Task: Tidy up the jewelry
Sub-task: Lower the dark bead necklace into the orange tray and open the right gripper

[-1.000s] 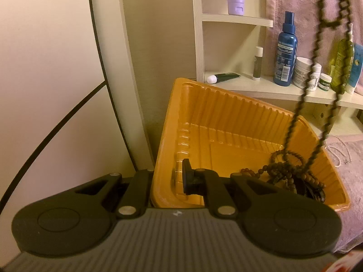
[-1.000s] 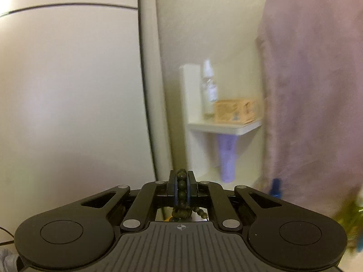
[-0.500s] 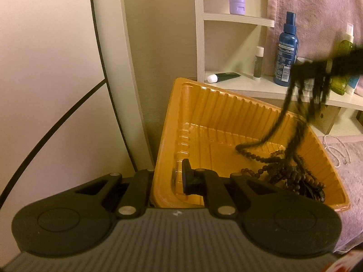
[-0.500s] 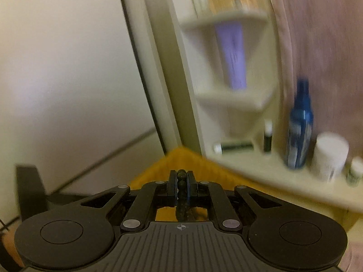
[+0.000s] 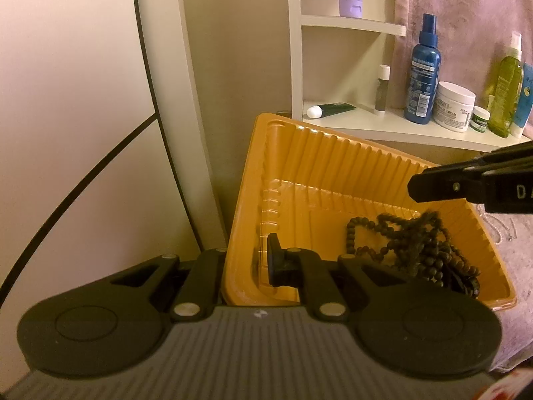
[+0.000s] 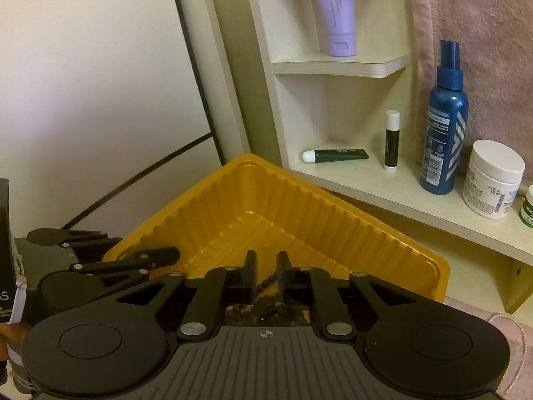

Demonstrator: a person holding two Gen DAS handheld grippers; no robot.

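Orange plastic, ribbed along its walls, makes up the tray [image 5: 293, 166] that sits tight in a corner: a pale wall panel on one side, the foot of a wooden shelf unit [image 6: 336, 66] on the far side. Its far corner nearly touches the shelf's base, so the open room lies only above the tray and toward the pink cloth [image 5: 519, 243] at its near right.

The left gripper [image 5: 263, 263] has its jaws clamped over the tray's near wall, one finger inside, one outside, pressed right against the plastic. The right gripper [image 6: 266, 271] hangs low over the tray's interior, its jaws opening; a few beads show in the gap between the fingers, but the pads stand clear of them.

The dark bead necklace [image 5: 413, 243] lies heaped on the tray floor toward the right wall, loops tangled over one another, small round matte beads, one loop spilled out toward the tray's middle.

On the lower shelf stand a blue spray bottle [image 6: 444, 133], a white cream jar [image 6: 493, 180] and a small stick [image 6: 391, 140]; a dark tube [image 6: 336, 155] lies flat. A lilac tube [image 6: 336, 10] stands on the shelf above.
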